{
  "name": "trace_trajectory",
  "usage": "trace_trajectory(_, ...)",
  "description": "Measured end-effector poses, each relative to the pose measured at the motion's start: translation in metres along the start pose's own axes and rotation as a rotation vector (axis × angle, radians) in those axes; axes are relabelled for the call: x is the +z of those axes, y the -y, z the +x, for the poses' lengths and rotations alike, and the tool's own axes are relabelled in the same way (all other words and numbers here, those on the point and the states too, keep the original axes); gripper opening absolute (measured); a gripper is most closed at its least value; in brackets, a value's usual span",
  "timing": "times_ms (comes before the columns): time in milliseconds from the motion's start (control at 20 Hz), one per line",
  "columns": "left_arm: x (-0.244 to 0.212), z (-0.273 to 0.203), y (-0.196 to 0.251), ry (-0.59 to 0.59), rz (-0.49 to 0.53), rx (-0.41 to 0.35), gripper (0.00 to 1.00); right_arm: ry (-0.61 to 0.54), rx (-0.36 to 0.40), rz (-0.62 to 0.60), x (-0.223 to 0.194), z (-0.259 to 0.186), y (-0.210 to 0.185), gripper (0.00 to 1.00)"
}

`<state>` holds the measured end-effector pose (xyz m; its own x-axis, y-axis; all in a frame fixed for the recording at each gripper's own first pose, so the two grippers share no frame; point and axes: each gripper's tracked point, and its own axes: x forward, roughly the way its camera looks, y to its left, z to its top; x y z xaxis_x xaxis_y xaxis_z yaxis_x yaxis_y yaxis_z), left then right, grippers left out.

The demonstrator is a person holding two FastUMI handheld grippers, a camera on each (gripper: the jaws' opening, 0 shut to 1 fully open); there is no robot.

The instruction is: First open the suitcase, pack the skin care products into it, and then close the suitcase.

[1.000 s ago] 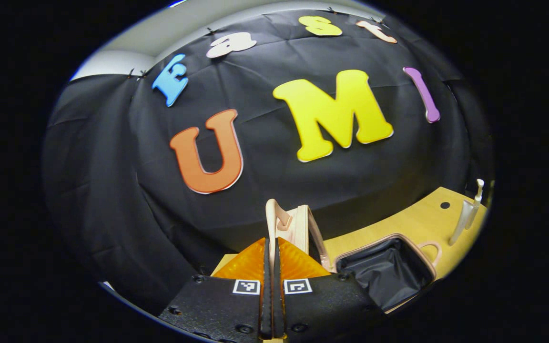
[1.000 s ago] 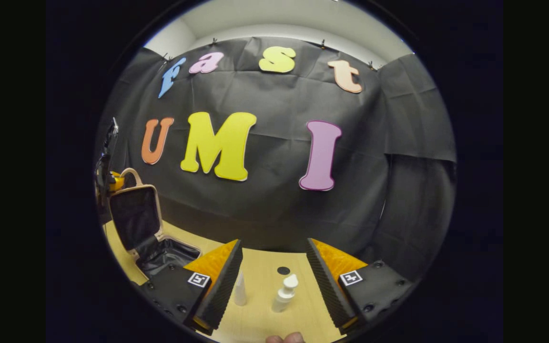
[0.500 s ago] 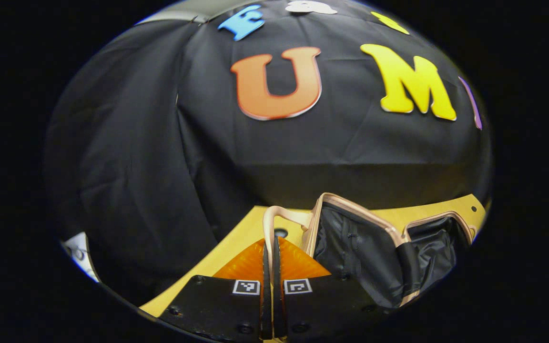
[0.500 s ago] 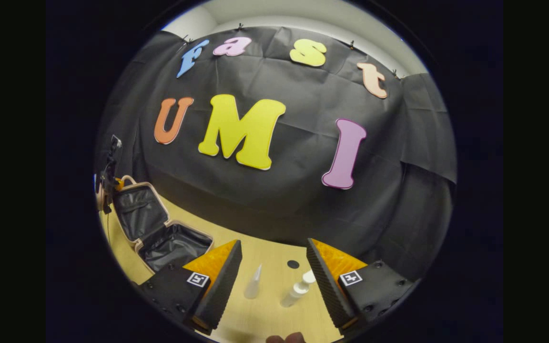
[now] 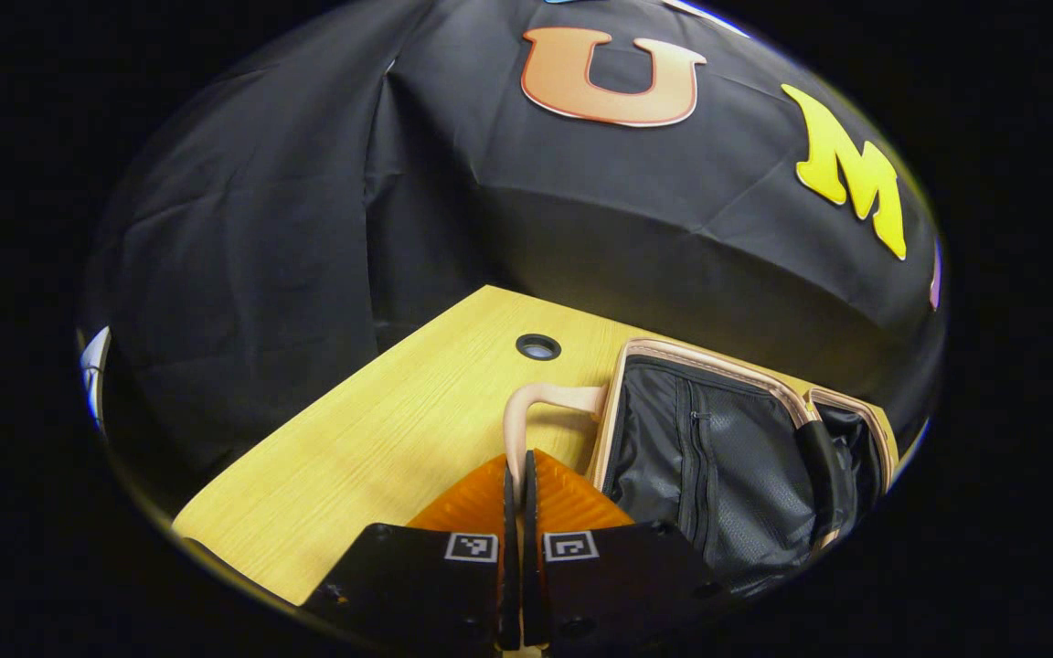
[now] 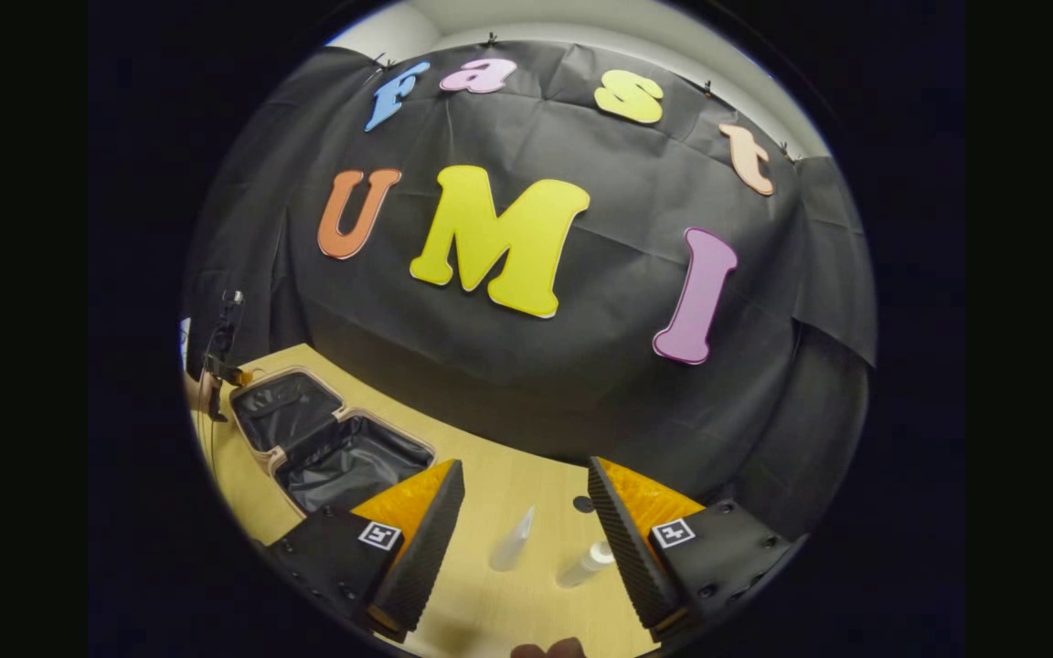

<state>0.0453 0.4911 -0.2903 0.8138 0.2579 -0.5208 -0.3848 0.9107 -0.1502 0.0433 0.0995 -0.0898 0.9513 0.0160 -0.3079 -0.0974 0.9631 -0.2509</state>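
The left gripper clenches its fingers on the handle of the open suitcase. The right gripper hovers with fingers released; two bottles stand at 12 o'clock on the worktop.

Hidden, cropped and too small to tell

In the left gripper view the suitcase runs off the lower right edge, so its deeper half is mostly cut away, and the lower end of its handle vanishes between the closed fingers of the left tongs. In the right gripper view the far tongs at the left rim are tiny and dark (their jaws cannot be made out), and the hand beside them is a sliver. The pump bottle is partly covered by a finger of the right tongs; the slim bottle is blurred. A fingertip is cropped at the bottom, as is the desk.
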Motion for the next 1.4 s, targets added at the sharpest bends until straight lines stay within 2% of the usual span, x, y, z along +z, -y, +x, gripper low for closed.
trace_trajectory(100, -0.001, 0.001, -0.002, -0.014, -0.026, 0.02, 0.06, -0.009, 0.002, 0.028, -0.004, -0.001, 0.001, 0.81)
trace_trajectory(200, -0.003, 0.0, -0.005, -0.033, 0.006, 0.057, 0.1, -0.023, 0.006, 0.035, -0.012, -0.003, 0.001, 0.81)
trace_trajectory(250, -0.004, -0.002, -0.005, -0.04, 0.025, 0.072, 0.06, -0.031, 0.003, 0.036, -0.016, -0.004, 0.003, 0.81)
trace_trajectory(300, -0.001, -0.007, -0.005, -0.032, 0.037, 0.087, 0.2, -0.035, 0.004, 0.047, -0.018, -0.006, 0.007, 0.81)
trace_trajectory(350, 0.005, -0.012, -0.004, -0.016, 0.042, 0.087, 0.24, -0.04, 0.001, 0.061, -0.019, -0.008, 0.01, 0.81)
trace_trajectory(400, 0.011, -0.019, -0.002, 0.003, 0.041, 0.084, 0.38, -0.038, -0.003, 0.075, -0.021, -0.012, 0.014, 0.81)
trace_trajectory(550, 0.028, -0.047, 0.014, 0.057, 0.03, 0.09, 0.71, -0.024, -0.013, 0.099, -0.025, -0.015, 0.028, 0.81)
trace_trajectory(650, 0.048, -0.076, 0.036, 0.121, 0.081, 0.09, 0.96, -0.013, -0.025, 0.123, -0.026, -0.017, 0.043, 0.81)
trace_trajectory(750, 0.07, -0.101, 0.073, 0.191, 0.15, 0.074, 0.98, 0.004, -0.042, 0.16, -0.026, -0.018, 0.062, 0.81)
trace_trajectory(1050, 0.099, -0.191, 0.224, 0.346, 0.226, -0.067, 0.97, 0.029, -0.1, 0.229, -0.041, -0.027, 0.125, 0.81)
trace_trajectory(1200, 0.074, -0.228, 0.3, 0.349, 0.205, -0.132, 0.97, 0.02, -0.123, 0.248, -0.063, -0.031, 0.145, 0.8)
trace_trajectory(1400, 0.024, -0.255, 0.397, 0.33, 0.277, -0.236, 0.98, -0.019, -0.117, 0.285, -0.097, -0.035, 0.155, 0.81)
